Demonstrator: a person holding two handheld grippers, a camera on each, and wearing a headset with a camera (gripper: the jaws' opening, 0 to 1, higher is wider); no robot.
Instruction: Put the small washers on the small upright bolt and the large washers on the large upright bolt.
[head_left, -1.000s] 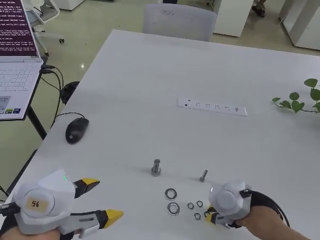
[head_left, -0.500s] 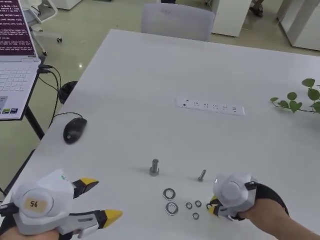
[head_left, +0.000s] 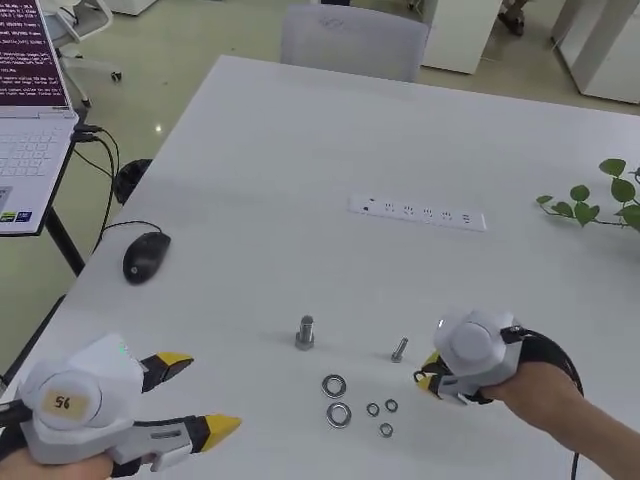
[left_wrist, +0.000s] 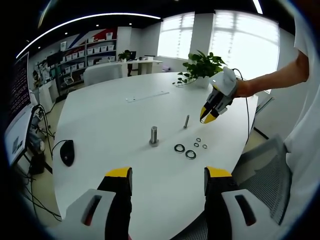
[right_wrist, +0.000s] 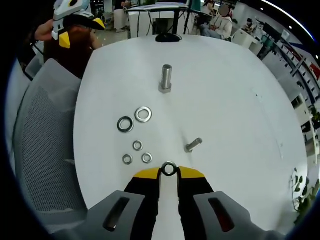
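right gripper (right_wrist: 169, 174): jaws are sitting nearly closed, pinching a small washer (right_wrist: 169, 169) right at the tips; its hole is facing the camera
small bolt (right_wrist: 194, 145): it's sitting just ahead of those jaws and a touch to the right in the right gripper view; from the head view it's just left of the gripper, close but not touching
bolt axis: shaft is pointing straight up off the table (head_left: 300, 180); so I'm guessing the washer is going to need turning flat and coming down over the top
nearer hand: the right one by far; the left gripper (head_left: 200, 393) is hanging well apart at the near-left edge
left jaws: spread wide, gripping nothing
large bolt (head_left: 305, 332): standing upright further left; no washers on it that I'm seeing
leftovers: two large washers (head_left: 334, 385) and three loose small washers (head_left: 386, 430) are lying flat near the bolts, on the person's side
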